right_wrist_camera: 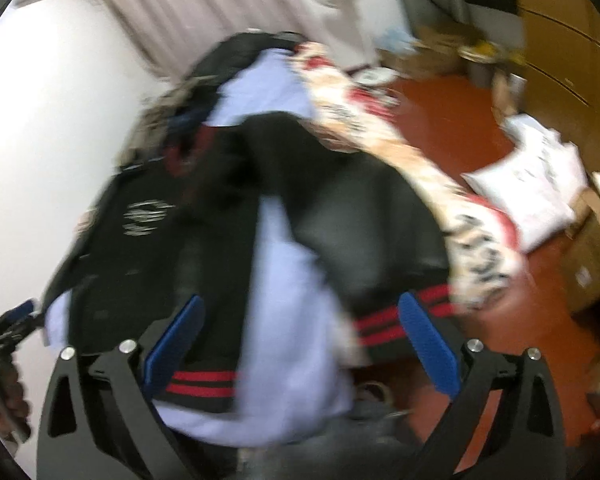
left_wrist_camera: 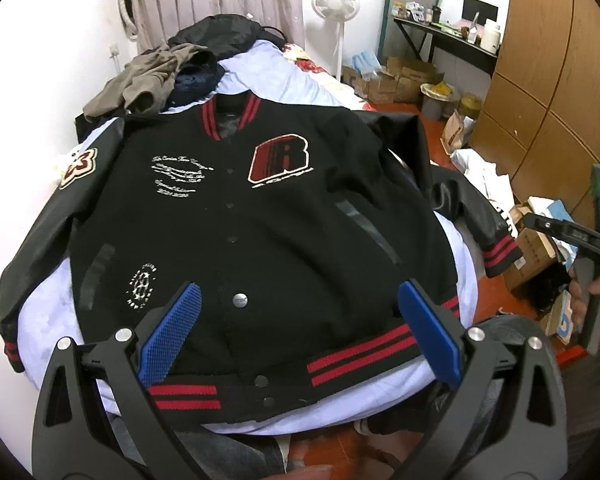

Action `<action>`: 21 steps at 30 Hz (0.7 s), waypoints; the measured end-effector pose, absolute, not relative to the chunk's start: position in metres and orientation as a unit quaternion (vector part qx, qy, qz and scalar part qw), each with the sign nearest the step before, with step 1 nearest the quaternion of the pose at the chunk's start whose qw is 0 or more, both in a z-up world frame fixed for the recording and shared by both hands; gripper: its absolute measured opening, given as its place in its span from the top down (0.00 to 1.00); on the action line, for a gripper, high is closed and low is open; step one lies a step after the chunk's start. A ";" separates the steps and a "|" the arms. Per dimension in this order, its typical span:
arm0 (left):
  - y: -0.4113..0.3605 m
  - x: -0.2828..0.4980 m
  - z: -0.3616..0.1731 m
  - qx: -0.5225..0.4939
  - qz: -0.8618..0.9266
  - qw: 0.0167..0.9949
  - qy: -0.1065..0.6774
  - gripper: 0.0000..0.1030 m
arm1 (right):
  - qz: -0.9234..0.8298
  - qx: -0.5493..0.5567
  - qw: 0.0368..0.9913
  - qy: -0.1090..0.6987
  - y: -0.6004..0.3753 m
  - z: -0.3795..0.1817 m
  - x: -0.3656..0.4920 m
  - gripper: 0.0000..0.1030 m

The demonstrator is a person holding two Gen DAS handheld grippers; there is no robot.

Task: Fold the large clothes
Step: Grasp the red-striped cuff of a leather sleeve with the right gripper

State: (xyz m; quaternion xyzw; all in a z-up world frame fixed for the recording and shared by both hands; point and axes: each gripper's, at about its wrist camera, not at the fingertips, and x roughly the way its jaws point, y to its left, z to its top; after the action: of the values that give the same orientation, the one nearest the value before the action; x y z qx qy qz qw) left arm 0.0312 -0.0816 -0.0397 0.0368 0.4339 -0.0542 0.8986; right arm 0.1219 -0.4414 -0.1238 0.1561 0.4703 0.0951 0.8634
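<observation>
A black varsity jacket with red-striped ribbed hem, snap buttons and a red letter patch [left_wrist_camera: 260,208] lies front-up, spread on a pale blue bed sheet [left_wrist_camera: 48,316]. Its hem sits between the left gripper's [left_wrist_camera: 298,332] blue-padded fingers [left_wrist_camera: 172,332], which stand wide apart, holding nothing. The right gripper's [right_wrist_camera: 300,340] fingers, also apart and empty, hover above the jacket's cuff [right_wrist_camera: 384,322].

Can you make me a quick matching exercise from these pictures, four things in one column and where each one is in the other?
Things:
1. jacket
2. fan
3. pile of clothes
4. wardrobe

Places:
A. far end of the bed
B. spread flat on the bed, front up
C. along the right wall
D. standing on the floor by the curtain

Pairs: 1-B, 2-D, 3-A, 4-C
</observation>
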 end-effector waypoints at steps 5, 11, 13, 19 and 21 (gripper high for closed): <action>-0.092 0.037 -0.053 0.077 -0.052 0.894 0.438 0.06 | 0.056 0.183 0.851 0.489 -0.495 -0.173 0.143 0.15; -0.096 0.037 -0.058 0.093 -0.077 0.890 0.440 0.06 | 0.082 0.249 0.811 0.522 -0.507 -0.225 0.157 0.16; -0.095 0.036 -0.059 0.096 -0.077 0.891 0.438 0.06 | 0.101 0.284 0.793 0.529 -0.503 -0.237 0.162 0.21; -0.082 0.039 -0.068 0.052 -0.083 0.883 0.459 0.06 | 0.117 0.325 0.764 0.545 -0.492 -0.254 0.173 0.35; -0.078 0.039 -0.072 0.048 -0.079 0.883 0.461 0.06 | 0.116 0.325 0.762 0.548 -0.492 -0.249 0.171 0.47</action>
State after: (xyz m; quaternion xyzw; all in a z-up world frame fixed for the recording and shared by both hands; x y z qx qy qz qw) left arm 0.0388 -0.0780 -0.0721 0.0483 0.4608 -0.0791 0.8826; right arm 0.1709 -0.4916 -0.2488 0.3251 0.5478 0.1156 0.7621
